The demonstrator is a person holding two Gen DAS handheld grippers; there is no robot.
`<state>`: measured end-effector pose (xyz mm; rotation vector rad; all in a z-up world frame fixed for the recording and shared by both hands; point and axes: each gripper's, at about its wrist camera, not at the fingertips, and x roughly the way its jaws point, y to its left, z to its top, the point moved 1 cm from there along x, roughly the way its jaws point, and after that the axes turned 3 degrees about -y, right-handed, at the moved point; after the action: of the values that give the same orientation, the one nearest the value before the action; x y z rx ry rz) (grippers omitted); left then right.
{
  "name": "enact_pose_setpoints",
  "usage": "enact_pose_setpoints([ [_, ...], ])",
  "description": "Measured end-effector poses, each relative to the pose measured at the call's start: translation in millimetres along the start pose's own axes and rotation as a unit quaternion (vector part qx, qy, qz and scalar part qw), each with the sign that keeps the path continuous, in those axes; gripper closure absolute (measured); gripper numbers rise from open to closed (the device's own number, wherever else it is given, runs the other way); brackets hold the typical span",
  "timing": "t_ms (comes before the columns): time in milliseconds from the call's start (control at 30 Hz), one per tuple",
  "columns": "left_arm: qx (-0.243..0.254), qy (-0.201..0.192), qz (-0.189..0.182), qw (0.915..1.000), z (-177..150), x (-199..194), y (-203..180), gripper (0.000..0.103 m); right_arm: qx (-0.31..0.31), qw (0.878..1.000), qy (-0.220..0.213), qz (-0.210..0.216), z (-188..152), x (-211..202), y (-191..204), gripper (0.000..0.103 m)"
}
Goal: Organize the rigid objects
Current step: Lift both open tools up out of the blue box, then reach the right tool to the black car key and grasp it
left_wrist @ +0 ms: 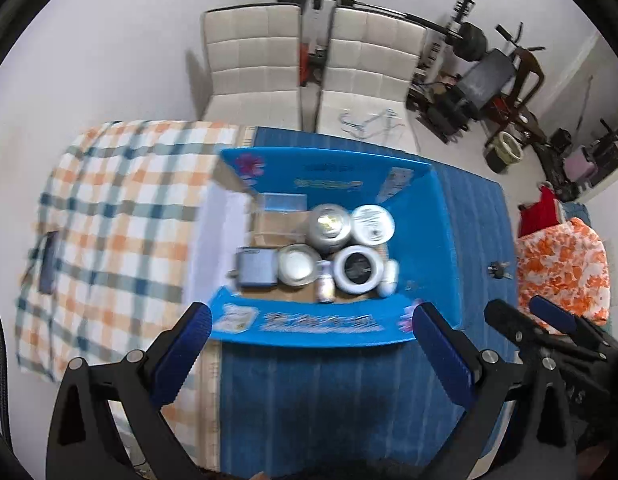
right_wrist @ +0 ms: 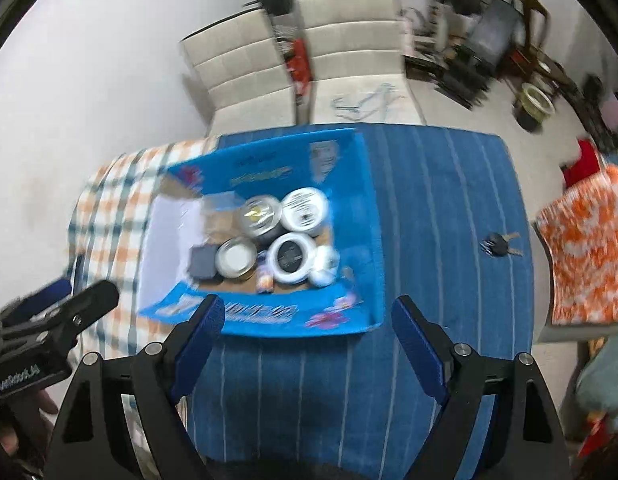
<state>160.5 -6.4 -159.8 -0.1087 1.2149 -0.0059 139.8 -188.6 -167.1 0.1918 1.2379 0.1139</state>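
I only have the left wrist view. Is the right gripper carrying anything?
Observer: No. In the right wrist view the right gripper stands open, with nothing between its fingers.
Operator: What's the small dark thing on the blue cloth, right of the box?
Observer: A bunch of keys with a black fob, lying on the blue cloth, apart from the blue box.
Operator: Anything near my own gripper?
Observer: A hand shows below the left gripper at that view's left edge.
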Motion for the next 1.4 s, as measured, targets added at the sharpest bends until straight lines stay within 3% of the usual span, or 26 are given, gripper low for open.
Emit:
enact_pose_setpoints([
  [100,0.032,-0.001,-0.013,0.9994,12.3,20.0,-48.1,0.000,0.078,0.997,0.006,-0.008,10.7,14.2,-54.3,0.015],
  [200,0.073,-0.005,-0.023,0.9970,30.0,52.0,-107.7,0.000,0.165,0.986,0.015,-0.022,20.0,34.0,-120.3,0.015],
  [333,0.109,0.005,-0.012,0.9940,54.5,105.4,-172.5,0.000,0.277,0.958,0.044,-0.061,27.1,76.6,-223.1,0.015],
  [433,0.121,0.025,-0.007,0.9923,71.2,145.6,-207.9,0.000,0.339,0.934,0.089,-0.070,25.3,118.6,-284.8,0.015],
  [567,0.142,0.052,0.009,0.9884,86.5,194.3,-245.5,0.000,0.390,0.907,0.139,-0.076,21.6,178.3,-335.0,0.015],
  [700,0.157,0.068,0.022,0.9850,90.3,219.2,-258.3,0.000,0.449,0.878,0.151,-0.060,15.5,218.2,-359.2,0.019],
  [733,0.157,0.070,0.023,0.9848,90.2,222.7,-259.6,0.000,0.458,0.874,0.153,-0.061,15.9,225.9,-358.6,0.016],
  [767,0.157,0.073,0.023,0.9846,90.5,225.0,-259.0,0.000,0.451,0.878,0.142,-0.078,21.1,226.0,-354.6,0.018],
  [867,0.151,0.081,0.021,0.9850,89.9,228.4,-256.2,0.000,0.394,0.893,0.160,-0.144,31.1,234.9,-334.3,0.027],
  [967,0.153,0.082,0.027,0.9844,86.0,222.1,-252.4,0.000,0.364,0.904,0.135,-0.179,31.2,229.6,-317.3,0.047],
  [1000,0.155,0.080,0.026,0.9844,84.1,219.0,-251.5,0.000,0.351,0.909,0.130,-0.181,30.4,228.4,-312.3,0.060],
  [1233,0.166,0.077,0.020,0.9829,69.3,199.3,-239.9,0.000,0.262,0.940,0.123,-0.179,25.2,217.2,-292.2,0.067],
  [1400,0.142,0.073,-0.002,0.9871,64.1,181.3,-219.5,0.000,0.218,0.958,0.088,-0.162,17.0,180.9,-273.0,0.067],
])
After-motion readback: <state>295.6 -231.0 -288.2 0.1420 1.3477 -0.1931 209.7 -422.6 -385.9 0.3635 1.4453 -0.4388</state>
